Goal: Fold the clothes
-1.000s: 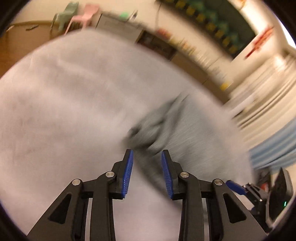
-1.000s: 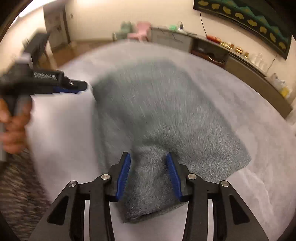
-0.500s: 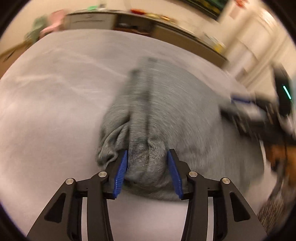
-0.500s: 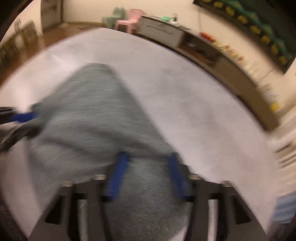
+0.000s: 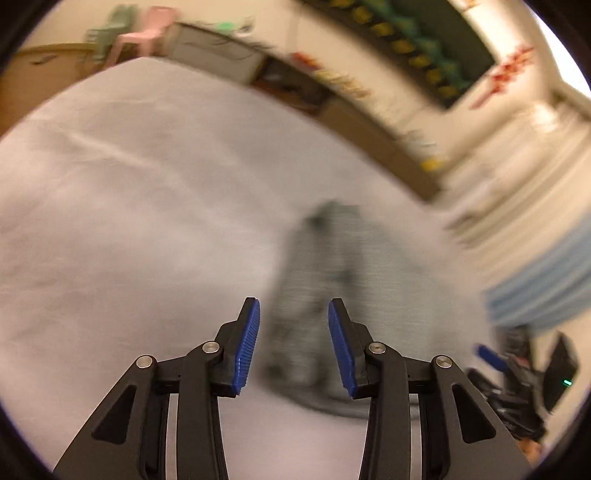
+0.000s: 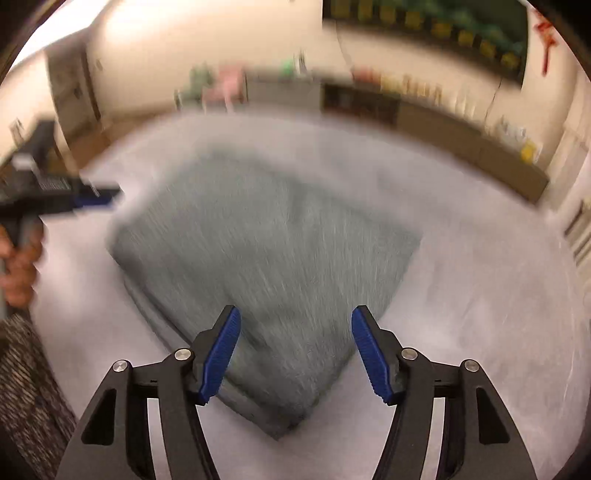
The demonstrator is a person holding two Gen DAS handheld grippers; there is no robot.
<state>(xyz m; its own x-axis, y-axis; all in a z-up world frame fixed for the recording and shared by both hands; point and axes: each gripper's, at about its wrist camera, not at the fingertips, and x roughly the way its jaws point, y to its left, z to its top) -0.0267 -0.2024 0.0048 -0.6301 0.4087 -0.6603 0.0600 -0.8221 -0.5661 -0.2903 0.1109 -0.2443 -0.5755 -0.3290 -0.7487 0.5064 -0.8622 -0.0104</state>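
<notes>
Both hand-held grippers (image 5: 293, 341) (image 6: 295, 354) apparently hover agape.

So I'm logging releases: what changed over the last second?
Half a second ago the left claw sat around a bunched fold of the grey garment; it has since pulled back, open and empty. The right claw opened wider and let go too. The garment stays folded on the white cover.

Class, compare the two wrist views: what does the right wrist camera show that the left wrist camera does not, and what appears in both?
Only the right wrist view shows the person's hand gripping the left gripper's handle, and the whole folded grey garment. Only the left wrist view shows a pale blue curtain. Both show the garment on the white cloth-covered table, a pink chair and open jaws holding nothing.
</notes>
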